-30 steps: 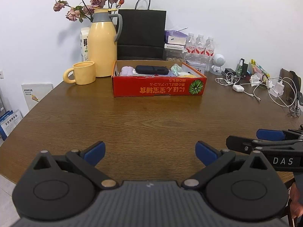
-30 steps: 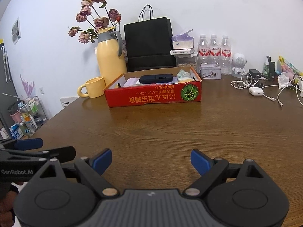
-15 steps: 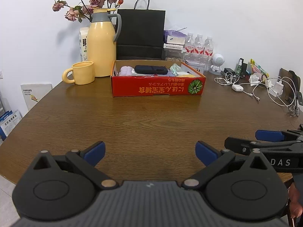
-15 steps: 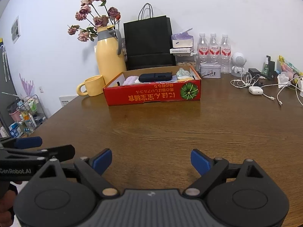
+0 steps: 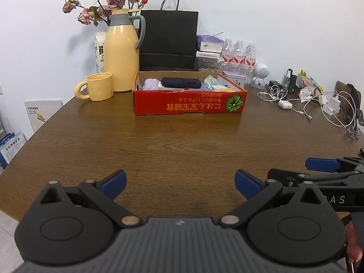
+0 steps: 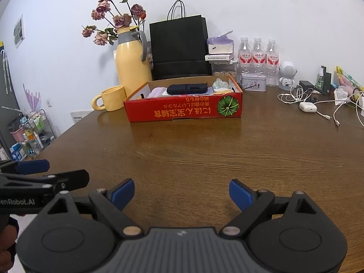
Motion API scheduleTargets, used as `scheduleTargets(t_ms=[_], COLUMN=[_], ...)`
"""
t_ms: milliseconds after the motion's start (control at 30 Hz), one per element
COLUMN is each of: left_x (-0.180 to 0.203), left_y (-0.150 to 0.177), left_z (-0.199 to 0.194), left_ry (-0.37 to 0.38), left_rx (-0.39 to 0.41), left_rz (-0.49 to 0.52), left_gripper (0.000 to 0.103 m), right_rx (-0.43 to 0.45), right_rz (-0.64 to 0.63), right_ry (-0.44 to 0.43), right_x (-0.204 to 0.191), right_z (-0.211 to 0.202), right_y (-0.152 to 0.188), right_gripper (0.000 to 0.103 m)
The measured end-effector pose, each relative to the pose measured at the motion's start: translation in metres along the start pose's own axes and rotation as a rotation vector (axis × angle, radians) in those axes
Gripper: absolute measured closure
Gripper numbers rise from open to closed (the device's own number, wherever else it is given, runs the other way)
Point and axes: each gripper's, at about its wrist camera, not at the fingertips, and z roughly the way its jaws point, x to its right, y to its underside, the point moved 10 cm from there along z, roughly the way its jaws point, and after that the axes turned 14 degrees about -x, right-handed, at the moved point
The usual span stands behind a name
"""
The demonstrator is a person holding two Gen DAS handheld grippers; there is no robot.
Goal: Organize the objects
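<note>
We hold our left gripper (image 5: 179,182) with jaws apart and empty over the near table (image 5: 182,141); ahead, the red cardboard box (image 5: 190,104) already holds a dark pouch (image 5: 181,83) and soft items; our right gripper (image 6: 181,193) gapes empty too; tangled cables (image 6: 318,104) remain loose at right.

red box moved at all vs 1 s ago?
No. In the left wrist view the red box sits in the same spot, just right of the yellow jug and in front of the black bag, as before.
</note>
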Motion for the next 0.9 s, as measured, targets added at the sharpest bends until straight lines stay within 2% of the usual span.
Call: scheduleTargets(t_ms=[400,900], left_x=[0.001,-0.008], left_y=[0.001,0.004], left_z=[0.000,0.011], left_ry=[0.008,-0.006], left_rx=[-0.003,-0.069], left_rz=[0.009,-0.001], left_gripper=[0.000,0.000], right_rx=[-0.025,-0.048], right_rz=[-0.016,-0.017], right_ry=[0.016,0.026], right_x=[0.002,0.009], right_z=[0.005,0.011], right_y=[0.002,0.005], right_gripper=[0.013,0.013])
